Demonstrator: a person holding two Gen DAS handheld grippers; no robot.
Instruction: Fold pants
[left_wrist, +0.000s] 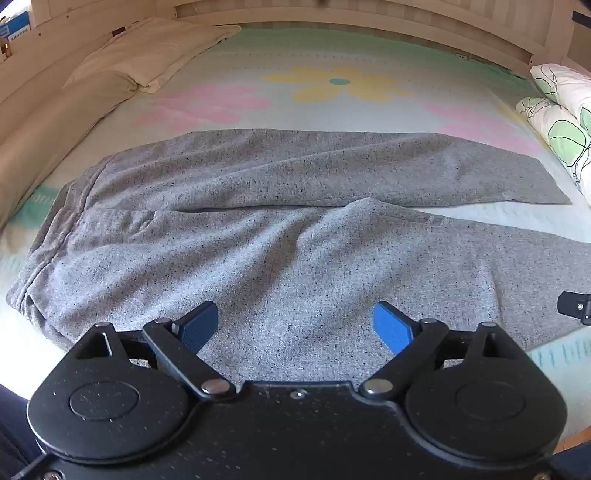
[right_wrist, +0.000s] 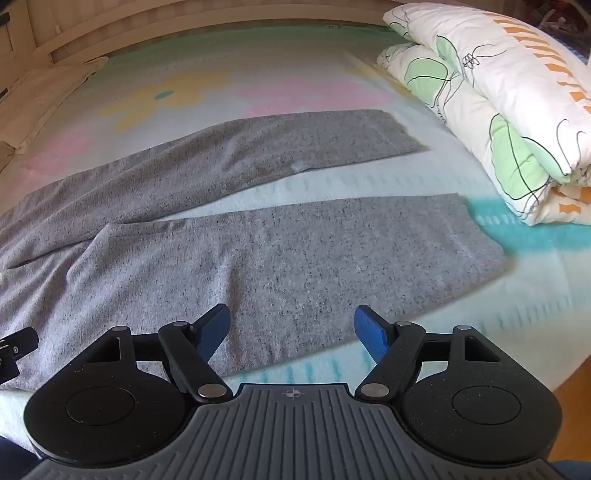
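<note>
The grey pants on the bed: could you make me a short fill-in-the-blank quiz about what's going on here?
1. The pants lie spread out on the ____.
2. Both the left gripper and the right gripper have their jaws ____.
3. The two pant legs lie ____, with a strip of sheet between them.
4. The folded quilt lies beside the ____ ends.

Missing words: bed; open; apart; leg

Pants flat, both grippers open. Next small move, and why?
Probably lower both onto the near leg's edge and pinch it. The pants lie spread on the bed, legs apart, unfolded. The left hand-held gripper and right hand-held gripper are open above that leg, holding nothing.
</note>
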